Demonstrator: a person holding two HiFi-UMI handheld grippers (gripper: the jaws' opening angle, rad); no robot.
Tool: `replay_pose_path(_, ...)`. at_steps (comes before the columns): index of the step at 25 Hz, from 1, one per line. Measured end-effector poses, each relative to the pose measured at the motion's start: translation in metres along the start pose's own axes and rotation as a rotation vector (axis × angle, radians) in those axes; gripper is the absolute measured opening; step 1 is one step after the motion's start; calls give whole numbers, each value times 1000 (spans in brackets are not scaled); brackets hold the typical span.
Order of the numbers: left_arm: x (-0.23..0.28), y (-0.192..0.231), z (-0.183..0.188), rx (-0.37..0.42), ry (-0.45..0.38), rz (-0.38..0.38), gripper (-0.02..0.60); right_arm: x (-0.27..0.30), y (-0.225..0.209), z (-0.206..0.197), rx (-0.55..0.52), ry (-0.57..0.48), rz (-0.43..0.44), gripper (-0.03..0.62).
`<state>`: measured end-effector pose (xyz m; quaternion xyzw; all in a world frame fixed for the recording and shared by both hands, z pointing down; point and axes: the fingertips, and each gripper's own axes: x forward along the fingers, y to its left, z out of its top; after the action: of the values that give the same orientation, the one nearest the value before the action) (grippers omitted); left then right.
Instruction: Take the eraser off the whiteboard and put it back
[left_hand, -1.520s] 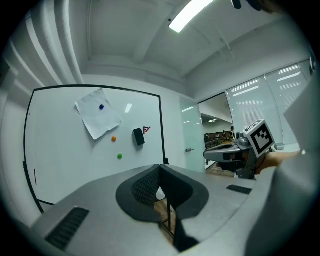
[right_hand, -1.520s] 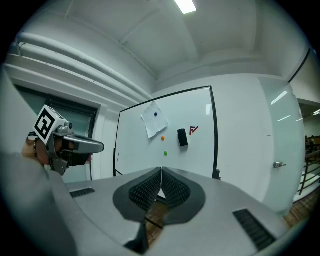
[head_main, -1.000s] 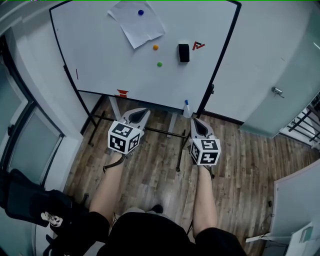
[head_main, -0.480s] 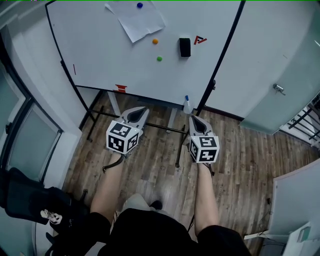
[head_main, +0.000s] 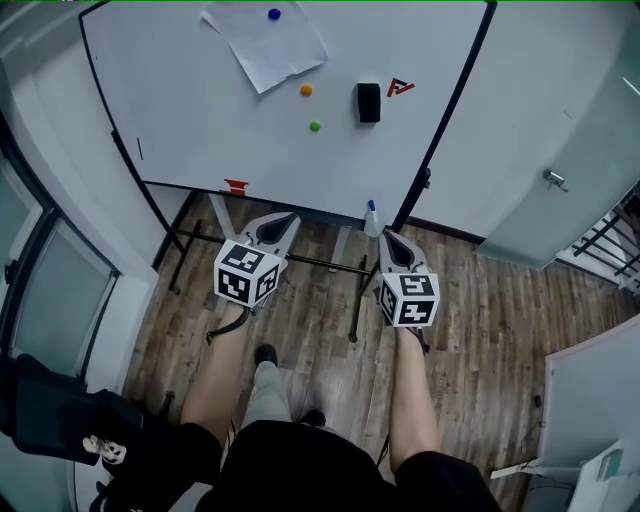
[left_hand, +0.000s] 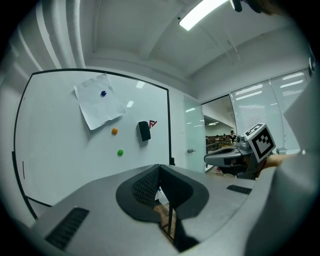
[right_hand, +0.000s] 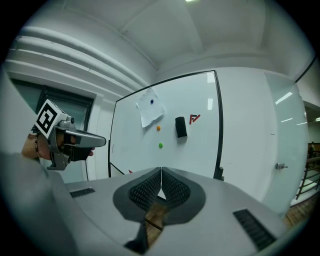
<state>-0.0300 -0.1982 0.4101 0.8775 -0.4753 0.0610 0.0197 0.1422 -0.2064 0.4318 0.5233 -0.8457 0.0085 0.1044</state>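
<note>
The black eraser (head_main: 368, 103) sticks upright on the whiteboard (head_main: 200, 130), to the right of its middle, next to a red mark (head_main: 400, 87). It also shows in the left gripper view (left_hand: 144, 131) and the right gripper view (right_hand: 180, 127). Both grippers are held side by side, well short of the board, pointing at it. My left gripper (head_main: 278, 226) (left_hand: 160, 166) is shut and holds nothing. My right gripper (head_main: 393, 243) (right_hand: 161, 170) is shut too, with its pads touching and nothing between them. The eraser lies above and ahead of the right gripper.
A paper sheet (head_main: 265, 45) hangs under a blue magnet, with an orange magnet (head_main: 306, 90) and a green magnet (head_main: 315, 127) below it. A spray bottle (head_main: 372, 218) stands at the board's lower edge. The stand's legs (head_main: 358, 300) cross the wooden floor. A door handle (head_main: 553, 180) is at the right.
The person has stepped toward the board, and a foot now shows on the floor between the arms. Both grippers moved forward slightly and stayed shut.
</note>
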Motion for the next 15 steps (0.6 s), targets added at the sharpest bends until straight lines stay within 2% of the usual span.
replay_pose_path(15, 111, 95, 37, 41, -22, -95, 21, 126, -48, 49, -3, -24, -98, 25)
